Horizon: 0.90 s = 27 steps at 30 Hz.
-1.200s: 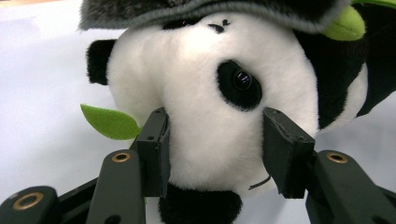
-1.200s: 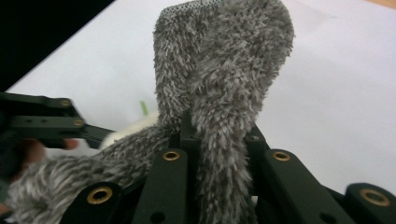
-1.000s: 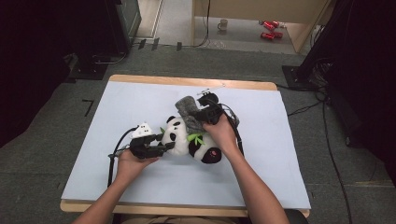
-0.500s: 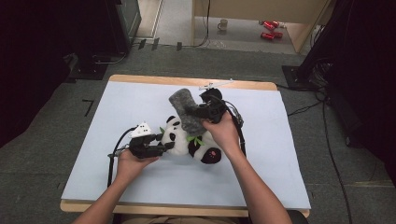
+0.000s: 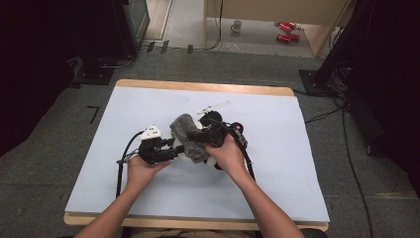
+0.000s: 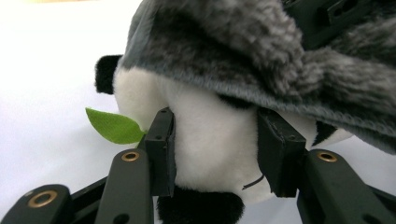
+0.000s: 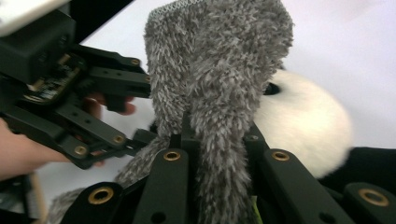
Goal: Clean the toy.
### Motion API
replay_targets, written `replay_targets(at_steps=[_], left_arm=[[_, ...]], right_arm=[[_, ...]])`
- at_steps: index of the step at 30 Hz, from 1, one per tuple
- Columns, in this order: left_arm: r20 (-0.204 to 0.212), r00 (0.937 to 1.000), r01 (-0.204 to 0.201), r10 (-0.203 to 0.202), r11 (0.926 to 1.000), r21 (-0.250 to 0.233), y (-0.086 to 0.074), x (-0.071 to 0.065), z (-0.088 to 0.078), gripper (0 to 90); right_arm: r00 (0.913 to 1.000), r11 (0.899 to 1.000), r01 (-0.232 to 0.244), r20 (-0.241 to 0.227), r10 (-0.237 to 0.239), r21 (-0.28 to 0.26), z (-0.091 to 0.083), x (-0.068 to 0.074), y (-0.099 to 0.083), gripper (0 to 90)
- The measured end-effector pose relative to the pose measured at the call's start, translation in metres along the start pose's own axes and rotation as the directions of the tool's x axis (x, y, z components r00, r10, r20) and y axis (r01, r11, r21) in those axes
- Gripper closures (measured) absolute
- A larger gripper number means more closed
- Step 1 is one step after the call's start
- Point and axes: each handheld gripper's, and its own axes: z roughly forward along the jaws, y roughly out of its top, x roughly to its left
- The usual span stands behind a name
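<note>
Left gripper [image 5: 174, 149] jaws just closing; right gripper [image 5: 200, 133] jaws clamped.

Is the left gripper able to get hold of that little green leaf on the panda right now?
Probably not: the left gripper is clamped on the panda, its jaws having just closed further; the green leaf sits outside them.

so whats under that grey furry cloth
A panda plush: the grey furry cloth drapes over its top. Its white body, a black ear and a green leaf show below; its face is covered.
</note>
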Motion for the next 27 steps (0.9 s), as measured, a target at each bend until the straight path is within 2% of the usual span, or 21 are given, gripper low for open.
replay_targets(at_steps=[1, 2, 7, 10, 15, 17, 21, 22, 24, 27], left_arm=[[0.0, 1.0, 0.0, 0.0, 1.0, 0.0, 0.0, 0.0, 0.0, 53.9], [-0.005, 0.9998, -0.017, 0.017, 0.9998, 0.006, 0.001, -0.001, 0.002, 54.2], [-0.002, 1.0, -0.009, 0.009, 0.9999, 0.009, 0.002, -0.001, 0.003, 55.9], [0.004, 1.0, -0.001, 0.001, 1.0, 0.004, 0.003, 0.001, 0.003, 56.3], [0.007, 0.9999, 0.012, -0.012, 0.9999, -0.001, 0.003, 0.002, 0.002, 56.6], [0.011, 0.9998, 0.019, -0.019, 0.9998, -0.003, 0.004, 0.003, 0.002, 56.7], [0.014, 0.9995, 0.027, -0.027, 0.9996, -0.002, 0.004, 0.003, 0.002, 56.8], [0.016, 0.9996, 0.025, -0.024, 0.9997, -0.001, 0.004, 0.003, 0.001, 56.8], [0.02, 0.9996, 0.021, -0.021, 0.9998, -0.001, 0.004, 0.004, 0.001, 56.7], [0.019, 0.9998, 0.007, -0.007, 1.0, -0.002, 0.003, 0.003, 0.001, 56.7]], right_arm=[[1.0, 1.0, 0.0, 0.0, 0.0, 0.0, 0.0, 0.0, 0.0, 78.4], [0.9993, 1.0, 0.019, 0.033, -0.019, 0.001, -0.002, -0.001, -0.002, 78.4], [0.9934, 0.998, 0.07, 0.09, -0.07, 0.007, -0.005, 0.0, -0.003, 78.3], [0.9911, 0.997, 0.074, 0.111, -0.074, 0.008, -0.008, -0.001, -0.002, 78.2], [0.9913, 0.999, 0.053, 0.121, -0.052, -0.003, -0.014, -0.007, -0.002, 78.0], [0.9918, 0.999, 0.031, 0.124, -0.029, -0.012, -0.018, -0.013, -0.002, 78.2], [0.9886, 1.0, 0.023, 0.149, -0.02, -0.02, -0.023, -0.018, -0.003, 78.2], [0.982, 0.999, 0.028, 0.187, -0.022, -0.028, -0.028, -0.021, -0.002, 78.3], [0.9762, 0.999, 0.014, 0.217, -0.005, -0.041, -0.033, -0.026, -0.003, 78.5], [0.9727, 0.998, -0.005, 0.231, 0.021, -0.07, -0.043, -0.032, -0.002, 78.6]])
